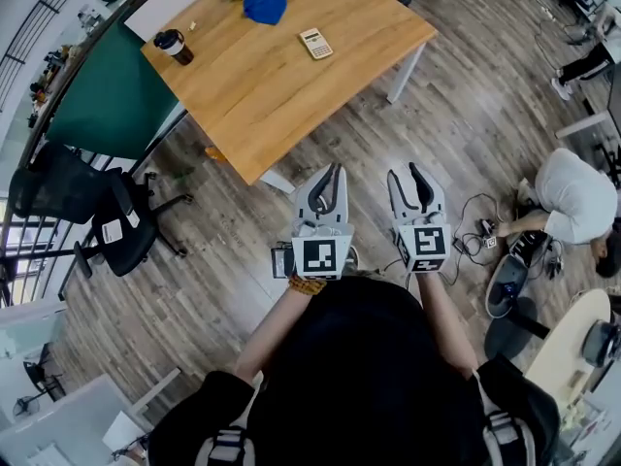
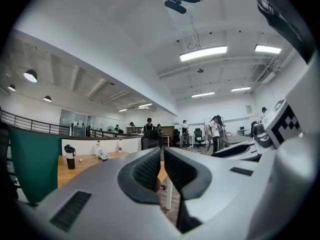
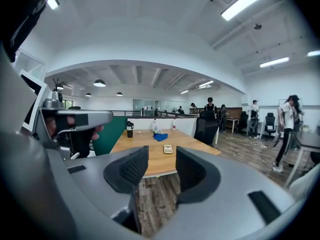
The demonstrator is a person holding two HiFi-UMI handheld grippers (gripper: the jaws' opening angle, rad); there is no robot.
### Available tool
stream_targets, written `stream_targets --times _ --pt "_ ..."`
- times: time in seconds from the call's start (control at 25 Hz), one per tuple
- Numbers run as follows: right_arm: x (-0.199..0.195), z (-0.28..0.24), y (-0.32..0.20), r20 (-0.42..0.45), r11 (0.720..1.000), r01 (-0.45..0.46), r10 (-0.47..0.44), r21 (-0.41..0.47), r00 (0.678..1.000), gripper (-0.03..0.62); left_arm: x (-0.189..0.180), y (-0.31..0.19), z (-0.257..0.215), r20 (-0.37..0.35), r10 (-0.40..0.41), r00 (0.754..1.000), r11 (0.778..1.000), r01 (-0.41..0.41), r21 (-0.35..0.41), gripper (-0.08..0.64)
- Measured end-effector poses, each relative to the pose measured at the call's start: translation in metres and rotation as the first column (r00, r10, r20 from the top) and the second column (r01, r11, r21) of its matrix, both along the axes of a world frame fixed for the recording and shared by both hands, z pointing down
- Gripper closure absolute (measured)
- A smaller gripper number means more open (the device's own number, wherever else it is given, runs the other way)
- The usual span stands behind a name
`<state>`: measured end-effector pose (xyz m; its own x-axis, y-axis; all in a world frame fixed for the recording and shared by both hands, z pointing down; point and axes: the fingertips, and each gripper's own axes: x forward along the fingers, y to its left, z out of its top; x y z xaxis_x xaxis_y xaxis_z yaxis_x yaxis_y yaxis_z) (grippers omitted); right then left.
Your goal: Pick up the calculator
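floor: wood planks (image 1: 456,115) all round, and there's a stretch of it between the person and the table, so the walk-up isn't done.
table: light wooden top (image 1: 281,105), standing well ahead of both grippers in the head view. Everything that matters sits at its far end.
green partition: a dark green panel (image 1: 109,100) along the table's left side, not in the way.
left gripper: (image 1: 333,173) held out level in front of the body. Its own view shows the jaws pretty much together, just a thin slit, with nothing pinched in there.
right gripper: (image 1: 408,173) right beside the left one and tipped slightly down. The jaws stand partly apart and empty. The gap lines up with the table, but nowhere close to it.
blue cloth: crumpled (image 1: 265,6) near the far edge, left of the target.
cup: dark tumbler (image 1: 175,47) on the table's left corner, well apart from the rest.
calculator: small pale one (image 1: 315,43) lying flat on the top, near the right edge, untouched. It's also visible in the right gripper view (image 3: 168,148).
step: I'd call this the approach, no reach yet.
next move: probably close in on the table, bring the right gripper down over the calculator with the jaws wider, since it lies flat and needs an edge-to-edge pinch.
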<state>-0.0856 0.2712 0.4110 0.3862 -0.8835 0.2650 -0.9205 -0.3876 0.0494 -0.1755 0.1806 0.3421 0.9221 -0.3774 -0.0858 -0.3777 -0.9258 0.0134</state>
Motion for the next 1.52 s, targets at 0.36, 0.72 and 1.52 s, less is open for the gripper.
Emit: stream_targets --times 0.36,0.72,1.52 --pt "0.036 0.001 -0.074 0.011 0.999 0.030 -0.029 -0.031 1.000 0.402 0.039 -0.060 0.008 -0.012 0.006 1.000 0.999 -0.007 -0.037 0.519" --pt "0.066 0.009 -0.155 0.002 0.993 0.082 -0.082 -0.090 0.997 0.390 0.071 -0.140 0.012 -0.019 -0.014 1.000 0.999 0.013 -0.051 0.520" --pt "0.135 0.030 -0.293 0.014 0.948 0.274 -0.275 -0.163 0.961 0.356 0.119 -0.256 0.039 0.056 -0.048 0.997 0.997 0.051 -0.060 0.518"
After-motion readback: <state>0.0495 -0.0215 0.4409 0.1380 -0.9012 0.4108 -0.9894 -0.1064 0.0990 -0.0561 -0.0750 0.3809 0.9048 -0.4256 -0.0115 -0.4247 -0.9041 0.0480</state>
